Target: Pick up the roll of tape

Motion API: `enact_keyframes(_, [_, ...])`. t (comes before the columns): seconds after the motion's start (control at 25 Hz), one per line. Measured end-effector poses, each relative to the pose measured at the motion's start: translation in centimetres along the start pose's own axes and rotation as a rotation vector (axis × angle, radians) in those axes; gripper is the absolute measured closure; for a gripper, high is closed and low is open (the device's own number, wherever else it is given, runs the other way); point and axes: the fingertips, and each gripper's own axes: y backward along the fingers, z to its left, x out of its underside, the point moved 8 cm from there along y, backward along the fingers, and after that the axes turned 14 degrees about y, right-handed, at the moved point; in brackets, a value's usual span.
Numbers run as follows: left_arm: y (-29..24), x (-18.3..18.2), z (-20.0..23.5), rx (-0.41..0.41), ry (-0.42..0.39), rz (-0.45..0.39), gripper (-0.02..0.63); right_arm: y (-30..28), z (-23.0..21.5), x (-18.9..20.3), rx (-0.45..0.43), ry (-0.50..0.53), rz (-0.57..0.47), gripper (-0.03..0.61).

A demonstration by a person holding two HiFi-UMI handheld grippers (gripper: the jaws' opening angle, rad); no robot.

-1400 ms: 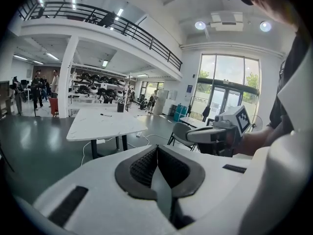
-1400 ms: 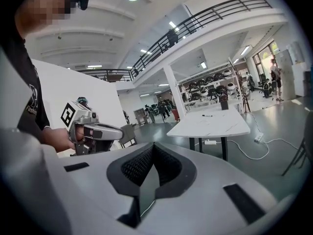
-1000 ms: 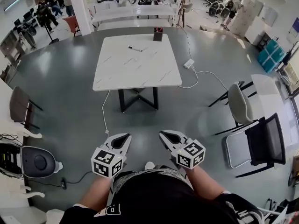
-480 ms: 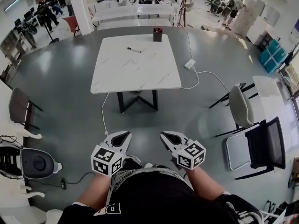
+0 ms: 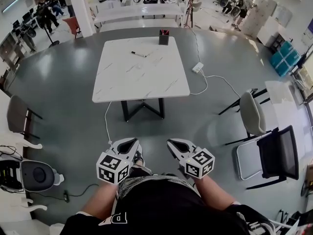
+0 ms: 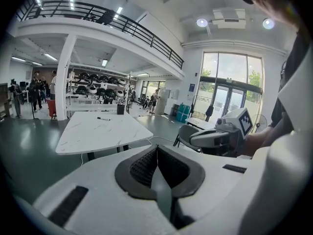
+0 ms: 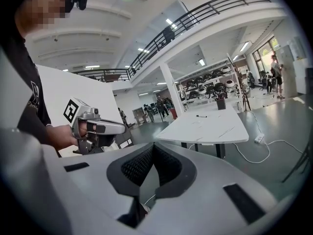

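Note:
No roll of tape shows in any view. A white marble-look table (image 5: 142,80) stands ahead on the grey floor, bearing only a black marker (image 5: 138,54) and a dark pen holder (image 5: 164,37). My left gripper (image 5: 128,142) and right gripper (image 5: 176,142) are held side by side low in the head view, well short of the table, both pointing toward it. In the left gripper view the jaws (image 6: 156,148) meet with nothing between them. The right gripper's jaws (image 7: 153,145) also meet, empty. Each gripper view shows the other gripper beside it.
A white power strip (image 5: 197,67) with a cable lies on the floor right of the table. A grey chair (image 5: 252,114) and a black mesh chair (image 5: 279,153) stand at the right, a dark chair (image 5: 17,114) and a white appliance (image 5: 36,175) at the left. People stand far back.
The table has grown slightly larger and nearer in the head view, and the floor objects have slid toward me. Both grippers keep their pose, jaws unchanged.

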Motion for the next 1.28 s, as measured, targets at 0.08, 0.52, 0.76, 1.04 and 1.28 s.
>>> enact_keyframes(0.08, [-0.7,-0.7,0.8,0.003,0.0,0.0,0.595,-0.7,-0.6,-0.4,0.004,0.005,0.0,0.575])
enact_keyframes(0.52, [-4.5,-4.2,5.8,0.019,0.007,0.016,0.595,-5.6,-4.3,-1.6,0.011,-0.006,0.046,0.575])
enact_keyframes(0.76, [-6.5,-8.1,9.7,0.032,-0.003,0.009,0.595,-9.9,-6.4,-3.8,0.01,0.004,0.064,0.575])
enact_keyframes(1.04, [-9.0,-11.6,14.7,0.051,-0.006,0.018,0.595,-14.9,-9.1,-5.4,0.031,-0.009,0.094,0.575])
enact_keyframes(1.28, [-11.0,-15.2,19.4,0.057,-0.024,0.021,0.595,-19.9,-11.4,-7.5,0.043,-0.004,0.106,0.575])
